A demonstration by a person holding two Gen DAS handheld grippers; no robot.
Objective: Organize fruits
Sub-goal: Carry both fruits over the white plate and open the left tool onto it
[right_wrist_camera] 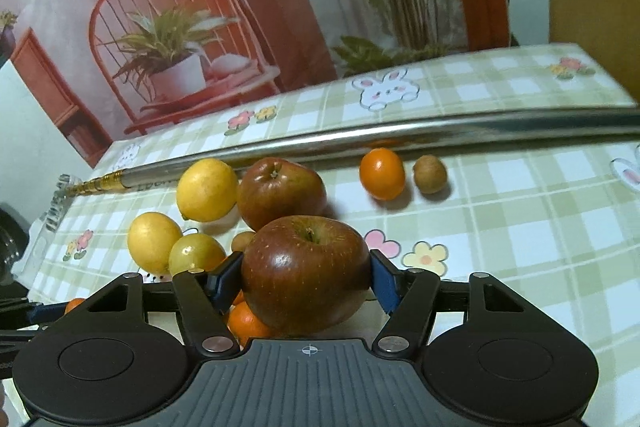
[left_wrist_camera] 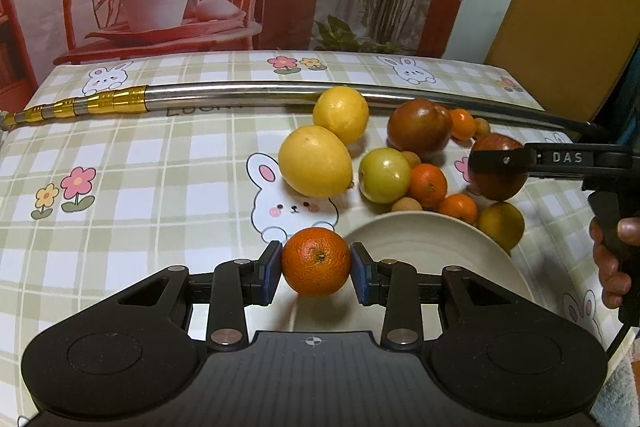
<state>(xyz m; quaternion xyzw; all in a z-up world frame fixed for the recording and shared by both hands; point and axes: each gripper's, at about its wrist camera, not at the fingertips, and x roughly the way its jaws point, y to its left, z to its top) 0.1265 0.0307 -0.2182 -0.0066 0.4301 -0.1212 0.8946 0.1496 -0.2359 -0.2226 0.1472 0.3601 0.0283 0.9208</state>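
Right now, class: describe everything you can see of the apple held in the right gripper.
The apple is dark red-brown with faint pale speckles and a glossy, smooth skin. It sits upright, its stem hollow facing up with a short stub of stem. The right gripper clamps it, one blue pad pressed against each side. It looks whole, with a small pale spot near the top. A second apple lies behind it, apart.

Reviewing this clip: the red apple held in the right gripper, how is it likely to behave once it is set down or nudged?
The red apple looks firm and fairly heavy for its size, since it fills the right gripper jaws. Its glossy skin suggests it could slip under light pressure. Being rounded, it may rock or roll a little on the flat tablecloth, though its dimpled stem end might help it settle.
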